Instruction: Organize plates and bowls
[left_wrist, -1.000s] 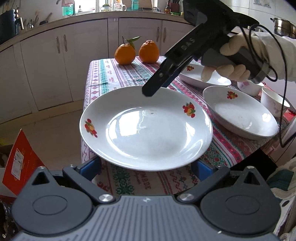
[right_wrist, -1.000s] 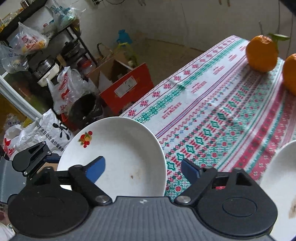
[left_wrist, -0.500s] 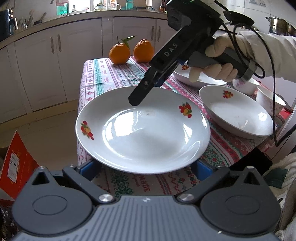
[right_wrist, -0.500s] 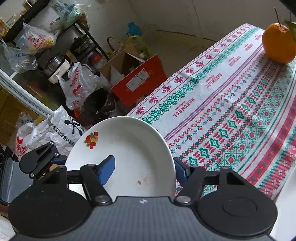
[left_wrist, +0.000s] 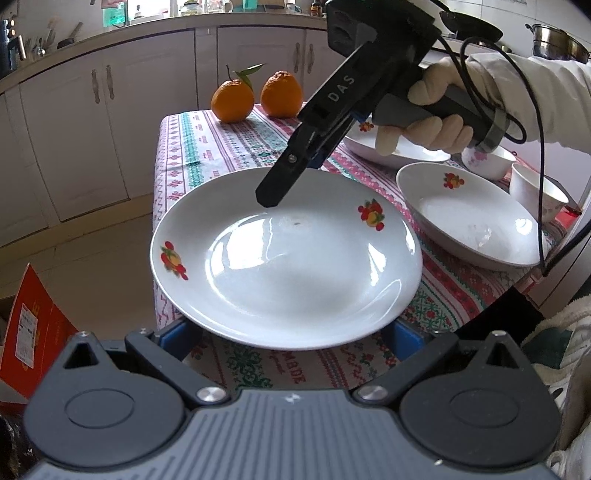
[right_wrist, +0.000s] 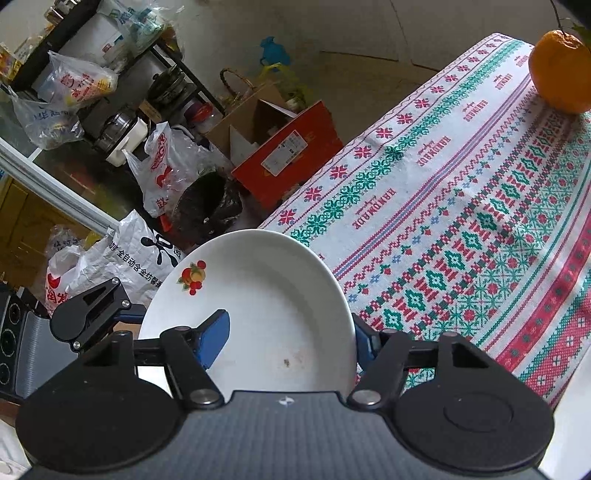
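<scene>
A white plate (left_wrist: 288, 266) with fruit decals hangs off the near corner of the table. My left gripper (left_wrist: 291, 332) holds it, blue pads against the near rim on either side. The right gripper (left_wrist: 273, 195) comes down from the upper right in a gloved hand (left_wrist: 436, 107) and meets the plate's far rim. In the right wrist view one blue pad (right_wrist: 214, 339) lies inside the plate (right_wrist: 258, 295), and the other pad is outside the rim, so my right gripper (right_wrist: 288, 339) is shut on it. The left gripper (right_wrist: 92, 314) shows at the plate's left.
A second decorated plate (left_wrist: 469, 218) and a third (left_wrist: 399, 155) lie on the patterned tablecloth (left_wrist: 207, 155), with two small bowls (left_wrist: 539, 195) at the right. Two oranges (left_wrist: 233, 99) stand at the far end. A red box (right_wrist: 291, 151), bags and a bin crowd the floor.
The right gripper came down over the plate's far rim and its jaws closed onto it. The left gripper and the plate stayed in place.
</scene>
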